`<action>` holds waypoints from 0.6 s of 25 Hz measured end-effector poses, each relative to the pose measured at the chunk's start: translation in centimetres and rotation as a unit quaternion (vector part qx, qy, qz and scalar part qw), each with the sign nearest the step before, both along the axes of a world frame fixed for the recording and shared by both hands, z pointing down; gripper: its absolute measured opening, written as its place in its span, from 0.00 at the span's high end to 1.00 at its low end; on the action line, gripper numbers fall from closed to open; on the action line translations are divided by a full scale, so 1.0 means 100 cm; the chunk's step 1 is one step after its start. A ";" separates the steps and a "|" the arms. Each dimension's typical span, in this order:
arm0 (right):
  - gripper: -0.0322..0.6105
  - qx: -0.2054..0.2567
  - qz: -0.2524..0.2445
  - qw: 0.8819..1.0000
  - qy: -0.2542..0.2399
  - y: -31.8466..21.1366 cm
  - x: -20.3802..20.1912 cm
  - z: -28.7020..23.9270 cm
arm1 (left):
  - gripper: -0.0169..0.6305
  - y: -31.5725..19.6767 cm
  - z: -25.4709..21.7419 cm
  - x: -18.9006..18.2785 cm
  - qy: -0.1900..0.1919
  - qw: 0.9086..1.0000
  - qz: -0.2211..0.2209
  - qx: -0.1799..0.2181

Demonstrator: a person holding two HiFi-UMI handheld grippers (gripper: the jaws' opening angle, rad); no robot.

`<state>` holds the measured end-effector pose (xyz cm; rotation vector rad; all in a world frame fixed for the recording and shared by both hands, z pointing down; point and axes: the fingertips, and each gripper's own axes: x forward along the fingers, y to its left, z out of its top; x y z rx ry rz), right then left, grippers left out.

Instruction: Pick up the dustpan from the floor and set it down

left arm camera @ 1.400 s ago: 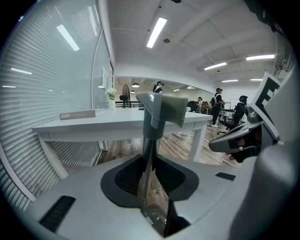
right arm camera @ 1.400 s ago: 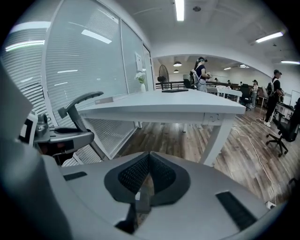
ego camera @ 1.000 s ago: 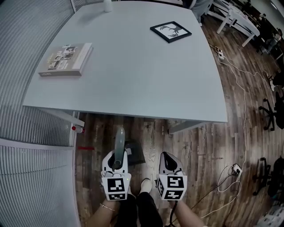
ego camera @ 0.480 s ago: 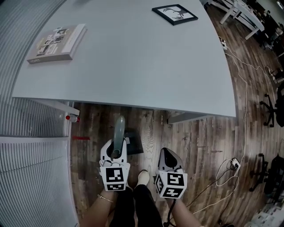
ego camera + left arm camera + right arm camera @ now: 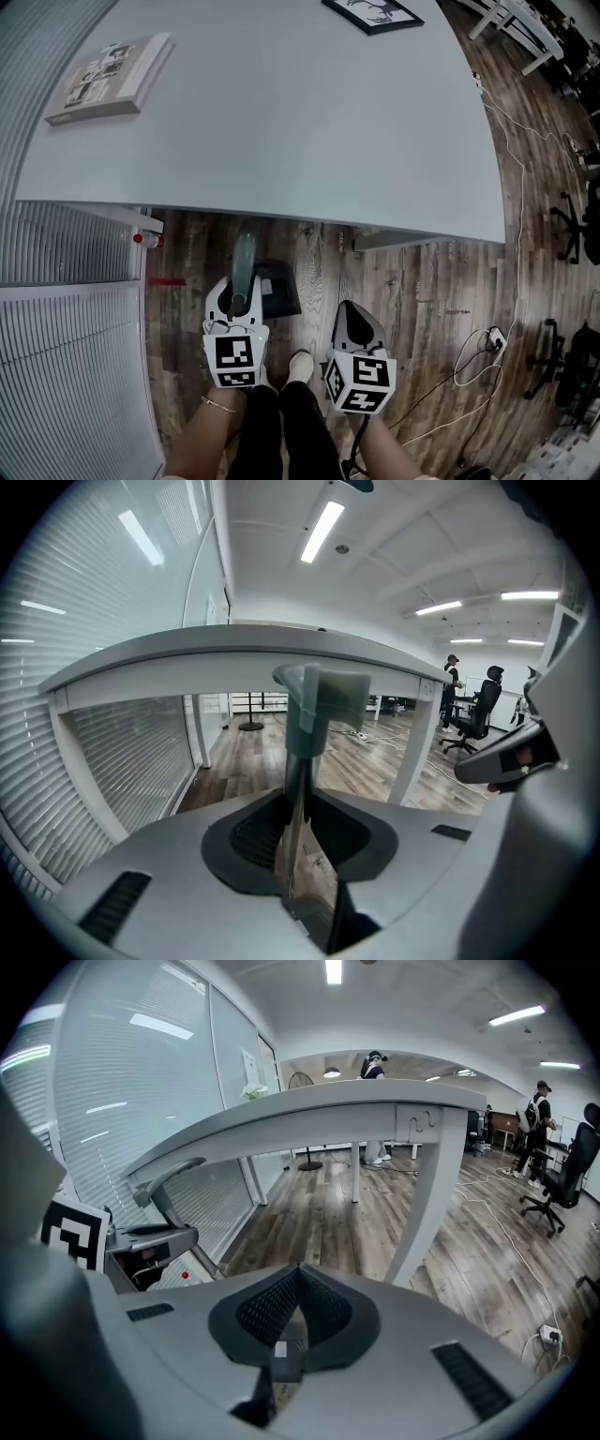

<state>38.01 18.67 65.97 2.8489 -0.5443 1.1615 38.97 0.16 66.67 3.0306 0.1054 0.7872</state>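
The dustpan's grey handle (image 5: 243,263) stands up from my left gripper (image 5: 238,302), which is shut on it. Its dark pan (image 5: 278,290) hangs just over the wooden floor, under the table's near edge. In the left gripper view the handle (image 5: 316,705) rises between the two pads, clamped tight. The right gripper view shows the same handle (image 5: 167,1177) at far left. My right gripper (image 5: 356,329) hovers to the right of the pan, apart from it. Its jaws are shut with nothing between them (image 5: 298,1277).
A white table (image 5: 281,122) spreads ahead, carrying a book (image 5: 105,75) and a framed picture (image 5: 373,13). A table leg (image 5: 422,1194) stands close in front. Slatted blinds (image 5: 66,356) line the left. Cables (image 5: 487,349) and office chairs (image 5: 574,225) lie to the right. My shoe (image 5: 298,366) sits between the grippers.
Both grippers have sunk a little, the left one taking the dustpan down with it and slightly left. The grip on the handle is unchanged.
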 end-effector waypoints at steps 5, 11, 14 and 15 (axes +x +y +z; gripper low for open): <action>0.90 -0.001 0.012 1.000 -0.003 0.007 0.001 0.002 | 0.82 0.001 0.000 0.009 0.006 1.000 0.007 0.001; 0.90 0.000 0.011 1.000 -0.002 0.004 0.003 0.000 | 0.82 -0.001 -0.001 0.007 0.010 1.000 -0.007 -0.006; 0.90 0.000 0.009 1.000 0.000 0.002 0.004 -0.001 | 0.82 -0.001 0.000 0.006 0.003 1.000 -0.012 -0.010; 0.90 0.000 0.009 1.000 0.001 0.002 0.005 -0.002 | 0.82 -0.001 0.001 0.007 -0.001 1.000 -0.012 -0.012</action>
